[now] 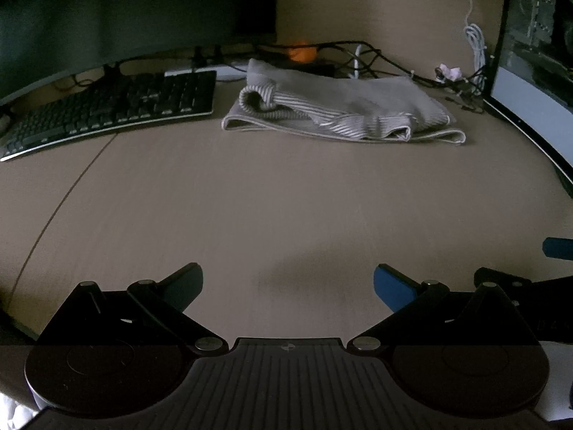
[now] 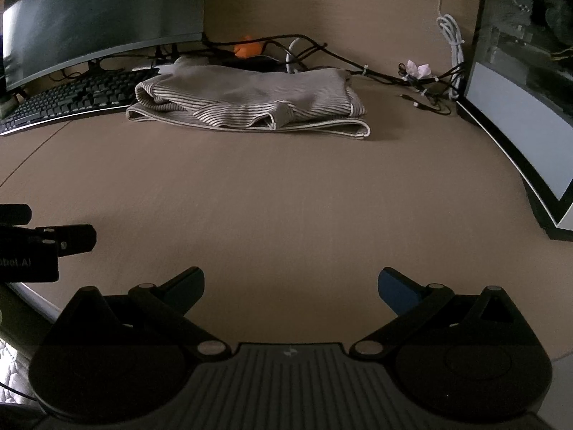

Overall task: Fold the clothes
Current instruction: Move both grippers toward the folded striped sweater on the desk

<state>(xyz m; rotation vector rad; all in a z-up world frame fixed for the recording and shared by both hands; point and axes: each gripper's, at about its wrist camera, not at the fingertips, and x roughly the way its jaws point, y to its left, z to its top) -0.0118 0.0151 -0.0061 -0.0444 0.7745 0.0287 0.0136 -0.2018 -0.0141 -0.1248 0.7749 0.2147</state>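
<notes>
Desk first: a tan, matte wood-grain desktop (image 1: 250,197) fills both views in dim light, with a thin curved seam running across its left side. At its far edge sit a dark curved monitor (image 1: 125,18), a black keyboard with pale trim (image 1: 114,111), tangled black cables (image 2: 322,53) and a coiled white cord (image 1: 474,43). A small orange object (image 1: 303,53) lies behind — too blurred to identify. The grey ribbed knit garment with pale striping (image 2: 250,104) lies folded in soft layers at the back of the desk, beside the keyboard. Well short of it, the left gripper (image 1: 288,286) and right gripper (image 2: 290,288) hover over bare desktop — jaws spread wide, blue-padded tips holding nothing.
</notes>
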